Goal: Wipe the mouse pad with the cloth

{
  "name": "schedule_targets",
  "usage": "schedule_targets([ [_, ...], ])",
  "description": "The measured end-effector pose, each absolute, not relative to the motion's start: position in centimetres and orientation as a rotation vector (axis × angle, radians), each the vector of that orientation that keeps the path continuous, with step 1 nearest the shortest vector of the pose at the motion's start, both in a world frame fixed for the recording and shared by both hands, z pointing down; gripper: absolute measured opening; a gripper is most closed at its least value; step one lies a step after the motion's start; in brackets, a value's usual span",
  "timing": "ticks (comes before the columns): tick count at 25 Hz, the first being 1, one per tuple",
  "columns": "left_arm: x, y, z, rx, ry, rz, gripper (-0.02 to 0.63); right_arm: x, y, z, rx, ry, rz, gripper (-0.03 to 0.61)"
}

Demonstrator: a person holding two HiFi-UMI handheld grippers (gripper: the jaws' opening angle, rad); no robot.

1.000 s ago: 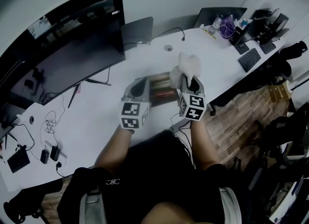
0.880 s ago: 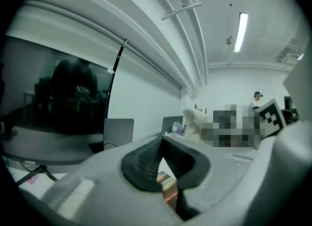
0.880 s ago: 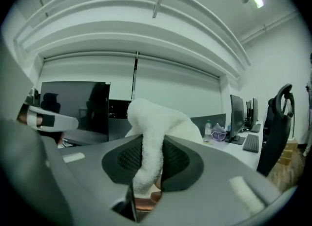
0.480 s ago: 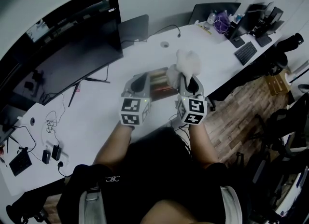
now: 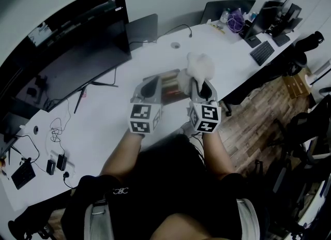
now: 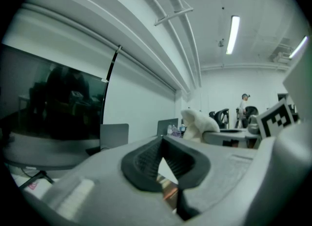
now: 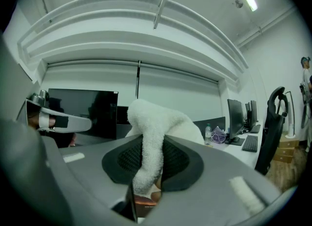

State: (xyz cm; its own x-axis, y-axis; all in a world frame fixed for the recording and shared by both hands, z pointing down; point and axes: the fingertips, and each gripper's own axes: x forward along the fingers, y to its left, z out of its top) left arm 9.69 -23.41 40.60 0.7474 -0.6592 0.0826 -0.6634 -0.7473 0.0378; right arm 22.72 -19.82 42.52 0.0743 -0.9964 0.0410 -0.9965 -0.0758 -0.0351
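Note:
A brownish mouse pad [image 5: 169,87] lies on the white desk [image 5: 103,125], just beyond both grippers. A fluffy white cloth [image 5: 199,67] sticks up from my right gripper [image 5: 202,88], which is shut on it. In the right gripper view the cloth [image 7: 157,125] hangs pinched between the black pads, with the mouse pad [image 7: 146,202] showing below. My left gripper [image 5: 148,90] is held beside it over the pad's left end. Its pads meet at the tips [image 6: 162,142] with nothing between them, and a strip of mouse pad [image 6: 168,192] shows through the gap beneath.
A large dark monitor [image 5: 67,58] stands at the left back with a laptop [image 5: 142,27] behind it. Cables and small devices [image 5: 51,153] lie far left. A keyboard [image 5: 261,53], a bottle and a purple bag [image 5: 236,21] sit far right. The desk's edge runs near my arms.
Both grippers stay almost where they were above the pad, with the cloth still in the right one. Only the head view has shifted slightly.

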Motion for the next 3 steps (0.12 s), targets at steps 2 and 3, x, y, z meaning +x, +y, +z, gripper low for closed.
schedule_targets([
  [2, 9.6, -23.26, 40.63, 2.876, -1.088, 0.099, -0.002, 22.52, -19.69, 42.62, 2.296, -2.137, 0.09, 0.08],
  [3, 9.54, -23.19, 40.65, 2.875, -1.087, 0.099, -0.002, 22.42, -19.62, 42.71, 2.293, -2.137, 0.095, 0.08],
])
